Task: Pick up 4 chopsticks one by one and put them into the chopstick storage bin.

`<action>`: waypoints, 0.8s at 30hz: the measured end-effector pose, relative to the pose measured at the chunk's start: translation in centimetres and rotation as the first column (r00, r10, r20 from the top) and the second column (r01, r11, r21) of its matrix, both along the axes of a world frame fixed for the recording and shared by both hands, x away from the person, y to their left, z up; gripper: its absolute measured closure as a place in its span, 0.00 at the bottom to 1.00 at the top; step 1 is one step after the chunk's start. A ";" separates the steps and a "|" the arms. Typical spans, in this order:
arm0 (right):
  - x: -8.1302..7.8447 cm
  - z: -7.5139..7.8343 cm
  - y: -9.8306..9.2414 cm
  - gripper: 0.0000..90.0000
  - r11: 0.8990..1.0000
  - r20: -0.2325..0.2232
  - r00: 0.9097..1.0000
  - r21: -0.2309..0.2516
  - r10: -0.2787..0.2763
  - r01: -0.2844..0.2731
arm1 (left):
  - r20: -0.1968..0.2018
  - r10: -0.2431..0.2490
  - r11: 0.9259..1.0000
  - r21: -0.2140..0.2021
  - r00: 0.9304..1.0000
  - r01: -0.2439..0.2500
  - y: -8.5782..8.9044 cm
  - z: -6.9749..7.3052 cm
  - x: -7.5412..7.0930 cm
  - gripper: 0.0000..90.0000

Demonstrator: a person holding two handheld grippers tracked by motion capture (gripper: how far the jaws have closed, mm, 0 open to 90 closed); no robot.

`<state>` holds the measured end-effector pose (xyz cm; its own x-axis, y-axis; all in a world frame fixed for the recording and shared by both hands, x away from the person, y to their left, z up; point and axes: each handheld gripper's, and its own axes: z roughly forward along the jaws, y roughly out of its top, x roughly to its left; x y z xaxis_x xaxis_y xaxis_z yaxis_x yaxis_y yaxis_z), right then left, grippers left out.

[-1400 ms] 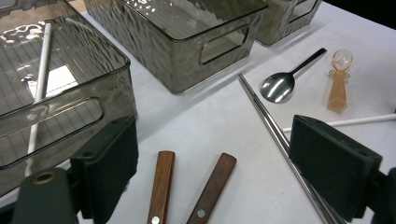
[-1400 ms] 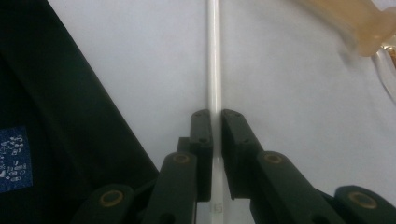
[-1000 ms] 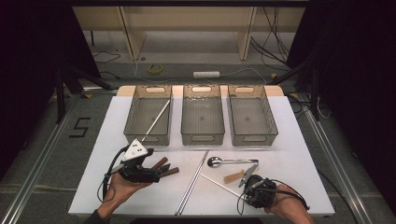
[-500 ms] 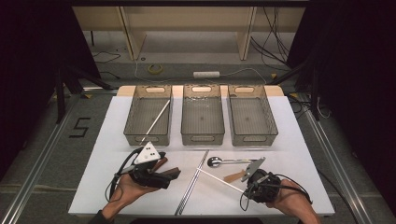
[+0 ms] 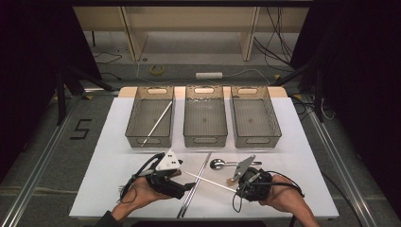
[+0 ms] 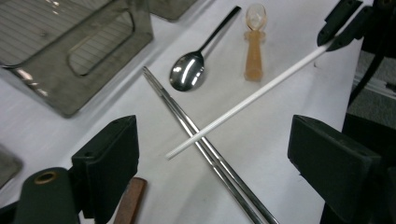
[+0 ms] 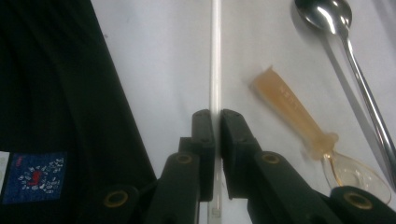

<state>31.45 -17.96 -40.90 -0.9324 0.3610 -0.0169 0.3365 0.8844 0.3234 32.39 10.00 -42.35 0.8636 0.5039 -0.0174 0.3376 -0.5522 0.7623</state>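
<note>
White chopstick (image 7: 215, 56) pinched in the right gripper (image 7: 215, 122), lifted at a slant over the table (image 5: 113, 142).

Black jaws of the right gripper are clenched on the white chopstick near its end, and in the high view the stick (image 5: 208, 181) runs from that gripper (image 5: 235, 181) leftward across the pair of metal chopsticks (image 5: 195, 183), which lie side by side on the white table. Beside it, the left gripper (image 6: 212, 154) has its jaws spread wide with nothing between them, and a brown stick (image 6: 130, 200) lies by its left jaw. Just beyond the held chopstick lie a translucent amber spoon (image 7: 308, 135) and a metal spoon (image 6: 189, 70). Farther back stand three grey bins in a row; the left bin (image 5: 135, 120) holds another white chopstick (image 5: 157, 123) leaning inside it, with the middle bin (image 5: 204, 141) and right bin (image 5: 254, 141) beside it.
</note>
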 end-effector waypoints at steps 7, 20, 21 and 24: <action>-0.1 0.5 1.4 0.95 0.999 0.011 0.999 0.011 0.035 -0.035 | 0.006 -0.053 0.996 0.067 0.999 0.053 -1.5 -0.4 -0.4 0.18; -0.3 0.8 2.8 0.95 0.995 0.017 0.995 0.004 0.095 -0.095 | -0.008 -0.118 0.978 0.174 0.993 0.118 -2.5 -1.6 -0.7 0.31; -0.4 0.9 2.9 0.95 0.995 0.011 0.995 0.001 0.099 -0.099 | -0.007 -0.123 0.975 0.184 0.992 0.122 -2.6 -1.7 -0.8 0.32; -0.5 0.9 3.1 0.95 0.994 0.011 0.994 0.001 0.108 -0.108 | -0.003 -0.141 0.969 0.203 0.990 0.139 -2.8 -1.8 -0.9 0.42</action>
